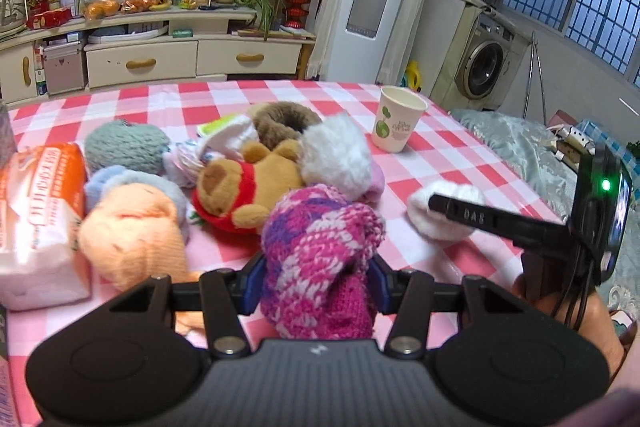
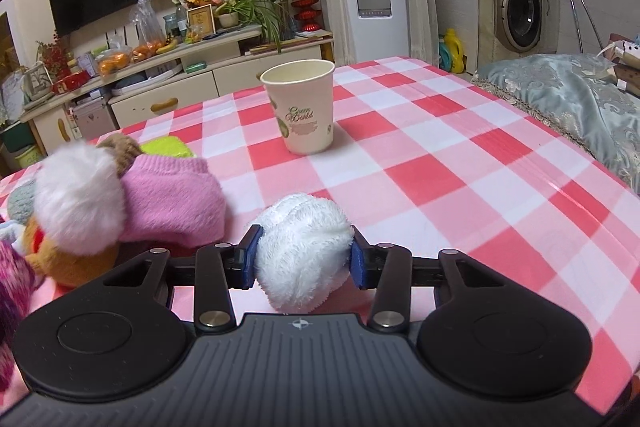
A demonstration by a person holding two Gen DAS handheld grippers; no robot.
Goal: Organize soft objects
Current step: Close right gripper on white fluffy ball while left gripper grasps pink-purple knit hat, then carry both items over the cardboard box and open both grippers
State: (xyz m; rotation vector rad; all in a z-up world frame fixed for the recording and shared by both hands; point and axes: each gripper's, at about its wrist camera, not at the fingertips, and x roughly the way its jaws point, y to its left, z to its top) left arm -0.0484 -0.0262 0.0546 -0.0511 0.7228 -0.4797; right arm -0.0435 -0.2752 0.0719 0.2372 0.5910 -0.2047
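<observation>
My left gripper (image 1: 316,279) is shut on a pink and purple knitted piece (image 1: 320,239), held just above the checked tablecloth (image 1: 460,263). Behind it lies a heap of soft things: a bear plush in a red shirt (image 1: 240,187), an orange knit (image 1: 132,231), a grey knit (image 1: 126,145), a white fluffy pompom (image 1: 336,155) and a brown furry ring (image 1: 286,121). In the right wrist view my right gripper (image 2: 304,261) has both blue pads pressed on a white fluffy ball (image 2: 304,247) resting on the cloth. A pink woolly piece (image 2: 172,199) lies to its left.
A paper cup (image 2: 304,107) stands upright behind the white ball. A tissue pack (image 1: 36,219) lies at the table's left. A grey-blue cushion (image 2: 560,95) borders the right edge. A cabinet (image 1: 160,59) stands beyond the far edge.
</observation>
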